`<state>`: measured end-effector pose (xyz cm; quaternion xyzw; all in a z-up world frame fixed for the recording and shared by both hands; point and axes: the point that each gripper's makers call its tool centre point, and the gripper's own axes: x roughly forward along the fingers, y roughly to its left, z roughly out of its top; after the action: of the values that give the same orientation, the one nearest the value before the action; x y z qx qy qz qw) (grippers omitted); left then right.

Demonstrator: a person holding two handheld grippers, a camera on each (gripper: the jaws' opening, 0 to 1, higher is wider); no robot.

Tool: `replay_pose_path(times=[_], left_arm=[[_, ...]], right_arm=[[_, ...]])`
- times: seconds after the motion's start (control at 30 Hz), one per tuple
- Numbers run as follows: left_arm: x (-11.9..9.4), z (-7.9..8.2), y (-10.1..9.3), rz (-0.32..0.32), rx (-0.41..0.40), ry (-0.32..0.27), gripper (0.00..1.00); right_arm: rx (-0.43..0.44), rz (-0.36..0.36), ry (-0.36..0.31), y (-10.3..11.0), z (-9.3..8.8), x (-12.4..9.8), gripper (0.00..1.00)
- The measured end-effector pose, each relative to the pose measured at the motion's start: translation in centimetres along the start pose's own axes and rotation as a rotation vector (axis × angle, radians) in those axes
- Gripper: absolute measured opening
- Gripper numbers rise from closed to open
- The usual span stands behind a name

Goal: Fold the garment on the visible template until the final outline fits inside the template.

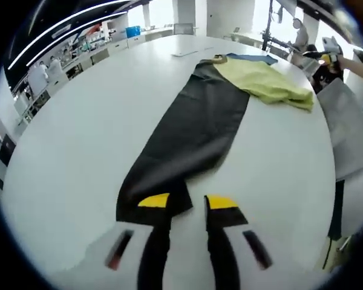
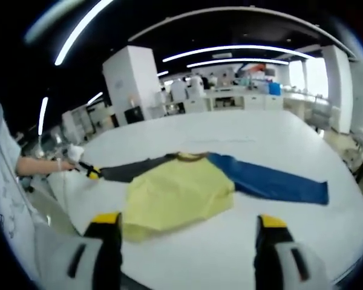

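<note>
Lying flat on the white desk (image 2: 302,151), the garment (image 2: 175,196) is spread with sleeves out.
Left gripper (image 1: 187,202) jaws are closed narrow on the black sleeve (image 1: 187,130) end; right gripper (image 2: 187,225) jaws are held wide, above the yellow body.

- The garment (image 2: 178,196) lies spread flat on the white surface (image 1: 78,133): a yellow body with a dark collar at the neck
- One sleeve is black (image 1: 190,130), stretched out long and straight from the yellow body (image 1: 263,81)
- The other sleeve is blue (image 2: 272,181), extended the opposite way
- The yellow hem edge is slightly rumpled; whether any fold has been made cannot be told
</note>
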<state>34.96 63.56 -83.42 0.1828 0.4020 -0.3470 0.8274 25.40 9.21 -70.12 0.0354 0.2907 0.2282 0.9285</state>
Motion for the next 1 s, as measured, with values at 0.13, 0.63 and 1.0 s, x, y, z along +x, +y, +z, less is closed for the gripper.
replay_pose_path(times=[0.13,0.63,1.0], left_arm=[[0.2,-0.7,0.1,0.016,0.015,0.013,0.11],[-0.7,-1.5,1.2,0.064,-0.085,-0.03,0.0],[-2.5,-3.9,2.3,0.129,-0.172,-0.014,0.0]], right_arm=[[0.005,-0.002,-0.007,0.3,0.0,-0.1,0.91],[0.012,0.005,-0.005,1.1,-0.7,-0.2,0.91],[0.014,0.015,-0.008,1.4,-0.9,-0.3,0.91]])
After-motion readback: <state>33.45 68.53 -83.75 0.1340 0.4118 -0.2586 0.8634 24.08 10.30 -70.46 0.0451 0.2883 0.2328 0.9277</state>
